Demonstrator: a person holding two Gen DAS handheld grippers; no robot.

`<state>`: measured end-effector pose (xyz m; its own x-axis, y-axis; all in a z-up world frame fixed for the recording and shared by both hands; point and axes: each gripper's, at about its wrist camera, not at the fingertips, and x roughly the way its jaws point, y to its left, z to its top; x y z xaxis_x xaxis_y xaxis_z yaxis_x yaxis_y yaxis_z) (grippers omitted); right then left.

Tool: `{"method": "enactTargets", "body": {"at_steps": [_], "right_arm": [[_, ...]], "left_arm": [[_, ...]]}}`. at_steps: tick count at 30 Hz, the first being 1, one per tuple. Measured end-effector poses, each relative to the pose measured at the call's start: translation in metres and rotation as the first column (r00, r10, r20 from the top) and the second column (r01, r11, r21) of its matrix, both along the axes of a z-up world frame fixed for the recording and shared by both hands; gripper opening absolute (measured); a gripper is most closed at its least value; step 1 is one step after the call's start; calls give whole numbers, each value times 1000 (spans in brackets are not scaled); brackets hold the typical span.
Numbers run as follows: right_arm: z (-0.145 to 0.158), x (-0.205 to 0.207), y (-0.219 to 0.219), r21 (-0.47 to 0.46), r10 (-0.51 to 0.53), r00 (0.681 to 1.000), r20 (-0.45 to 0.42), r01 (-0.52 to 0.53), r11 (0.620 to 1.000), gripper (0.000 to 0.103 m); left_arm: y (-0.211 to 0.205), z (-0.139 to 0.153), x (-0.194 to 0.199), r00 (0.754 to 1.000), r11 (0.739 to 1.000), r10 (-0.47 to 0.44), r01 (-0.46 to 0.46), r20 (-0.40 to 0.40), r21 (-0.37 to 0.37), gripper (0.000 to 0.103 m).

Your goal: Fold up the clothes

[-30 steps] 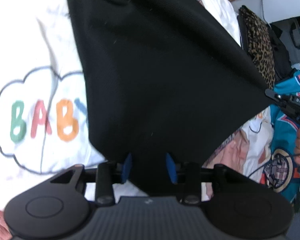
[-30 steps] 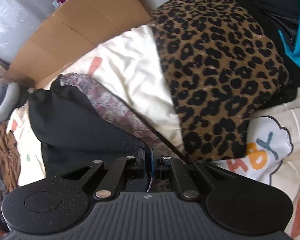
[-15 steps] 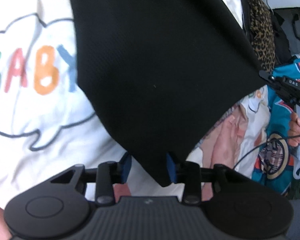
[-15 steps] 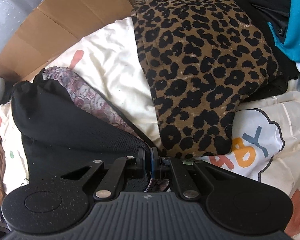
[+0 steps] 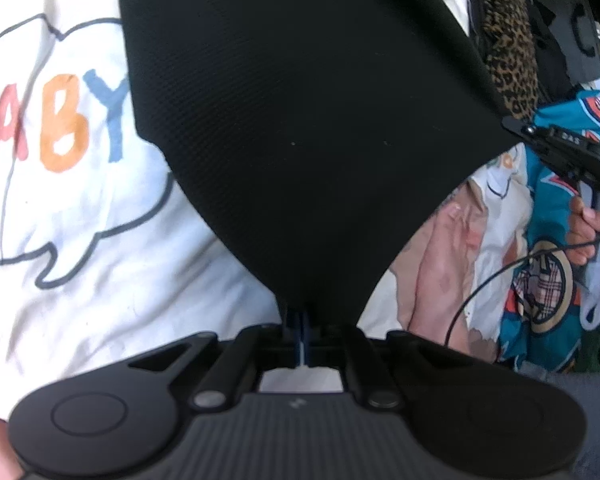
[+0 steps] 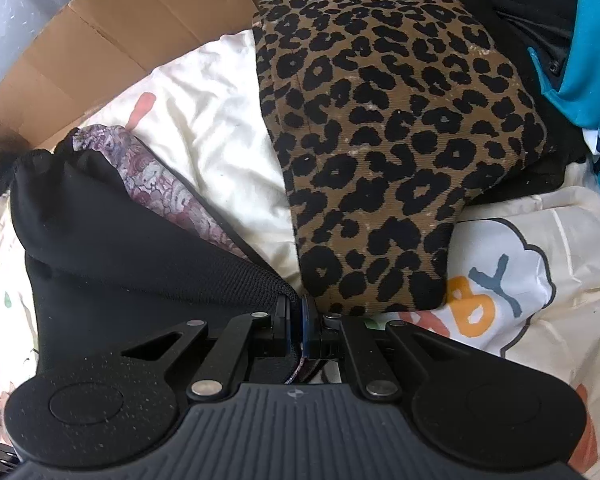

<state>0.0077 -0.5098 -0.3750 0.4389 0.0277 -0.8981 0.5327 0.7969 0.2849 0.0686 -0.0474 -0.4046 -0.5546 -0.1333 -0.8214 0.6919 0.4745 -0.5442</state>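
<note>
My left gripper [image 5: 299, 322] is clamped on a corner of the black garment [image 5: 300, 120]; my right gripper [image 6: 295, 316] pinches another corner, so the cloth hangs spread between them above the white "BABY" sheet [image 5: 100, 240]. Obstructions: a leopard-print garment [image 6: 380, 152] lies just ahead of my right jaws, a teal jersey [image 5: 548, 280] right of it, cardboard [image 6: 120, 32] along the sheet's far edge.

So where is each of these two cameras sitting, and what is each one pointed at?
Left wrist: sits on the left gripper, looks along its shut jaws up a stretched black garment; the person's right hand and right gripper show.
Right wrist: sits on the right gripper, looks past its shut jaws at a leopard-print cloth.
Shared: the black garment, the leopard print and the "BABY" sheet.
</note>
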Motion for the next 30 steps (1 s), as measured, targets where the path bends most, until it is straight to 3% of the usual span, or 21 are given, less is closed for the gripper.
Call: {"method": "enactTargets", "body": {"at_steps": [22,26,30], "right_arm": [[-11,3,10,-158,64,997,-48,-71,985,3],[-12,-1,2,-111,11,999,-35,-15,994,13],[4,-5,-3,-133,1,1000,23,2,991,27]], "left_arm": [[-3,-8,9,996,997,-73,72,46,28,1],[-3,-8,19,996,996,-80,78,47,38,3],[0,-2,41,996,996,-64,61,55,57,19]]}}
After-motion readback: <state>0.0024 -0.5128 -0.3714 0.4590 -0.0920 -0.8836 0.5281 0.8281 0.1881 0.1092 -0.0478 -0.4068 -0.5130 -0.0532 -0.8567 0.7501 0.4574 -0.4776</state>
